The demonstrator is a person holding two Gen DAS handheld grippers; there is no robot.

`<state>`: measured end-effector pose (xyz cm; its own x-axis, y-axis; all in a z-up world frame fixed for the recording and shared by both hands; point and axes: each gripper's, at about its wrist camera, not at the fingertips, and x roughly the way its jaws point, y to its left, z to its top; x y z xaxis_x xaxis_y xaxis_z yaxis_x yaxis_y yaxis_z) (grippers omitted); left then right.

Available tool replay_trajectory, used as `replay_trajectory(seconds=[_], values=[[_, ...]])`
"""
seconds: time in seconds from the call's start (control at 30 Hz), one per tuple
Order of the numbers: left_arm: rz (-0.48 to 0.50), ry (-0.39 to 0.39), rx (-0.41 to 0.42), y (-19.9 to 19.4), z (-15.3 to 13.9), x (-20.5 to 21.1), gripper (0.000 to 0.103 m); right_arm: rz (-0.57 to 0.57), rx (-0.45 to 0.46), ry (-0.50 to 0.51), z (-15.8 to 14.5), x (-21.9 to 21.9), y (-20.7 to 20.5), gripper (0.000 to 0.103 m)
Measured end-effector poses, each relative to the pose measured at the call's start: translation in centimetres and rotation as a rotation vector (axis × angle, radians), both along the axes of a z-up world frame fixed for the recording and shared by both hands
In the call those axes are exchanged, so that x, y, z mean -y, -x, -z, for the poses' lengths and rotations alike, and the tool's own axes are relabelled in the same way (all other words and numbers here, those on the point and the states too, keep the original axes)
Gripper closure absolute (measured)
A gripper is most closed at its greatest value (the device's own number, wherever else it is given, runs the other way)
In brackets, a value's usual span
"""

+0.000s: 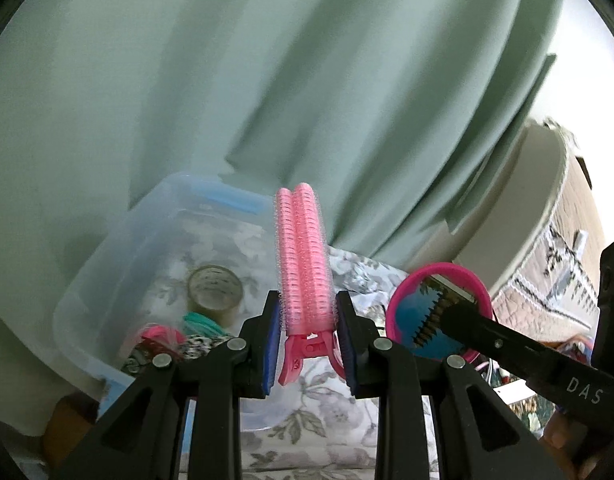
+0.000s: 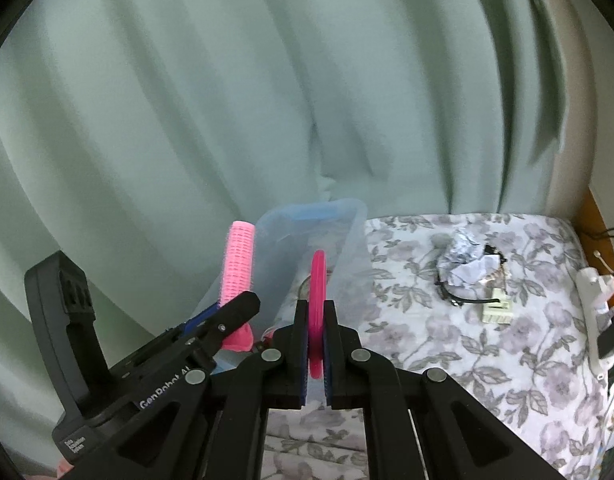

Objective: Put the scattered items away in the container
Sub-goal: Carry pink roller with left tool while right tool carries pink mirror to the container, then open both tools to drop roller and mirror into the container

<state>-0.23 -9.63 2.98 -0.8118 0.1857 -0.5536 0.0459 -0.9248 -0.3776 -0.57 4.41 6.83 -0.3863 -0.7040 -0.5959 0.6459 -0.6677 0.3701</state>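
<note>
Gripping a pink hair roller clip upright between its blue pads, the left gripper is clamped on the clip's lower end, just above the hinged handle. The clip stands raised beside the near right corner of the clear plastic container, not inside it. The container sits on a floral-print cloth at the far left of the surface, against a pale green curtain. Inside it lie a roll of clear tape, a teal hair tie and a pink item beside patterned fabric, too blurred to identify.

The right gripper is closed on a round pink-rimmed mirror, held edge-on in the right wrist view; in the left wrist view the mirror shows its face, to the right of the clip and near the container. To the right on the cloth, well apart from the container, lie crumpled paper, a black cable and a small beige block.
</note>
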Motion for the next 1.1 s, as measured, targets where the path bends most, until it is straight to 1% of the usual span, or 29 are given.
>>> replay_trajectory(seconds=[0.27,0.5,0.73,1.0,1.1], values=[[-0.091,-0.039,-0.002,-1.0,0.6,4.2,0.076,-0.068,-0.009,-0.034,0.1,3.3,-1.1,0.097],[-0.14,-0.067,0.02,-1.3,1.5,6.7,0.076,-0.118,-0.003,-0.069,0.9,5.8,-1.7,0.097],[-0.163,-0.089,0.04,-1.1,2.3,8.0,0.076,-0.142,0.011,-0.103,1.9,7.4,-1.9,0.097],[-0.16,-0.106,0.057,-0.8,3.0,8.6,0.075,-0.146,0.035,-0.137,3.1,8.3,-1.5,0.097],[-0.166,-0.11,0.065,-0.7,3.2,8.8,0.075,-0.149,0.043,-0.142,3.4,8.5,-1.4,0.093]])
